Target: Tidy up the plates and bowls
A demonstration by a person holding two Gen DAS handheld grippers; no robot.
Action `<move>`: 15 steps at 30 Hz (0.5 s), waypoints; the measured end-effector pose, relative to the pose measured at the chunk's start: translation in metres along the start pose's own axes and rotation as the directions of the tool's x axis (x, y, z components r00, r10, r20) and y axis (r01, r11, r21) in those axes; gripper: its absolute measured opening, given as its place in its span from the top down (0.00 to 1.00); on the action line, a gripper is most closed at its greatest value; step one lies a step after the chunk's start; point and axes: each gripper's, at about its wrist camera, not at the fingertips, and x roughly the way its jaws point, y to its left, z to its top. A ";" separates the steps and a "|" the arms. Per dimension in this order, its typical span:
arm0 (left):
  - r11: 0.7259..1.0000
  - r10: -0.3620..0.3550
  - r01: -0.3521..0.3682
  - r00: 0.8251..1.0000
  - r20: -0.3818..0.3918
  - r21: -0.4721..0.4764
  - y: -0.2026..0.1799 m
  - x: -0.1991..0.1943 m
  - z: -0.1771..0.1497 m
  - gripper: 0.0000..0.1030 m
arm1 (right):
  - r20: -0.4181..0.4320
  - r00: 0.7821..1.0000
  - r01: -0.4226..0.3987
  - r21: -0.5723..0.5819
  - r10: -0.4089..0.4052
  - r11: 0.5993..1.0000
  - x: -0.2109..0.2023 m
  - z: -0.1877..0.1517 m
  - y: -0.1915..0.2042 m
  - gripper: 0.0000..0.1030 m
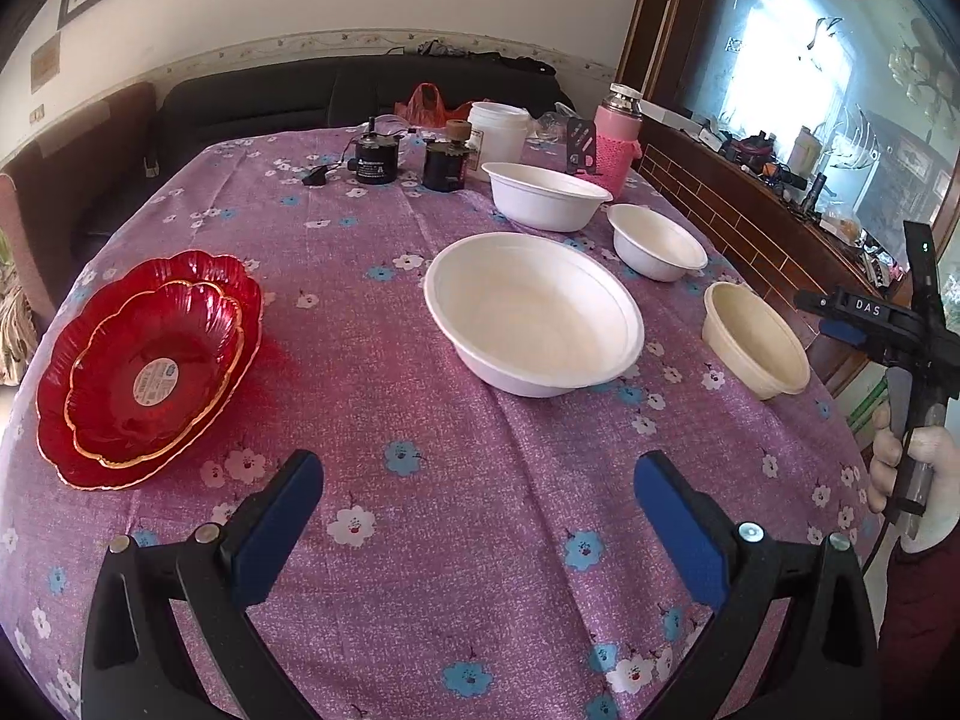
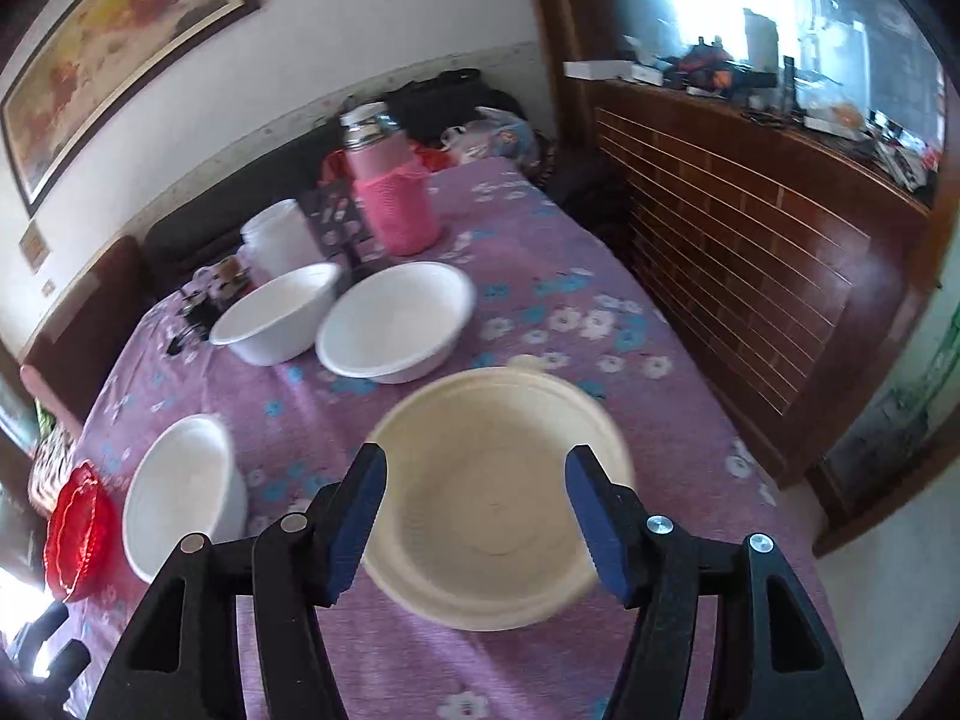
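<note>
Two red glass plates (image 1: 150,366), the smaller stacked in the larger, sit at the table's left; they show at the far left in the right wrist view (image 2: 78,531). A large white bowl (image 1: 534,312) stands mid-table, with a second white bowl (image 1: 546,195) and a small white bowl (image 1: 657,243) behind it. A cream bowl (image 1: 756,339) sits near the right edge. My left gripper (image 1: 477,480) is open and empty above the cloth. My right gripper (image 2: 477,501) is open, hovering over the cream bowl (image 2: 492,480), its fingers either side of it.
The purple flowered tablecloth (image 1: 420,540) covers the table. At the far end stand a pink flask (image 1: 618,138), a white tub (image 1: 498,132) and two black jars (image 1: 375,162). A wooden cabinet (image 2: 750,264) runs along the right edge.
</note>
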 end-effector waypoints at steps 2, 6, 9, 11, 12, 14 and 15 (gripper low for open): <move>0.999 -0.036 0.036 0.999 -0.007 0.013 -0.010 0.003 0.008 0.00 | -0.013 1.000 0.012 0.049 -0.011 0.999 0.006 -0.001 -0.024 0.36; 0.995 -0.097 0.098 0.995 -0.028 0.022 -0.036 0.017 0.037 0.00 | -0.017 1.000 0.007 0.103 -0.006 0.995 0.014 -0.009 -0.047 0.36; 0.992 -0.115 0.116 0.992 -0.042 0.041 -0.058 0.032 0.060 0.00 | -0.026 1.000 -0.010 0.130 0.013 0.992 0.022 -0.013 -0.054 0.36; 0.991 -0.125 0.127 0.991 -0.052 0.044 -0.071 0.043 0.076 0.00 | -0.029 0.999 -0.019 0.131 0.023 0.991 0.028 -0.008 -0.056 0.36; 0.990 -0.132 0.134 0.989 -0.059 0.034 -0.077 0.051 0.085 0.00 | -0.031 0.999 -0.025 0.129 0.029 0.991 0.030 -0.004 -0.057 0.36; 0.990 -0.144 0.144 0.986 -0.081 0.003 -0.086 0.067 0.103 0.00 | -0.039 0.998 -0.049 0.130 0.055 0.990 0.035 0.010 -0.057 0.36; 0.988 -0.153 0.152 0.984 -0.095 -0.017 -0.090 0.077 0.112 0.00 | -0.048 0.996 -0.065 0.120 0.072 0.991 0.038 0.017 -0.055 0.36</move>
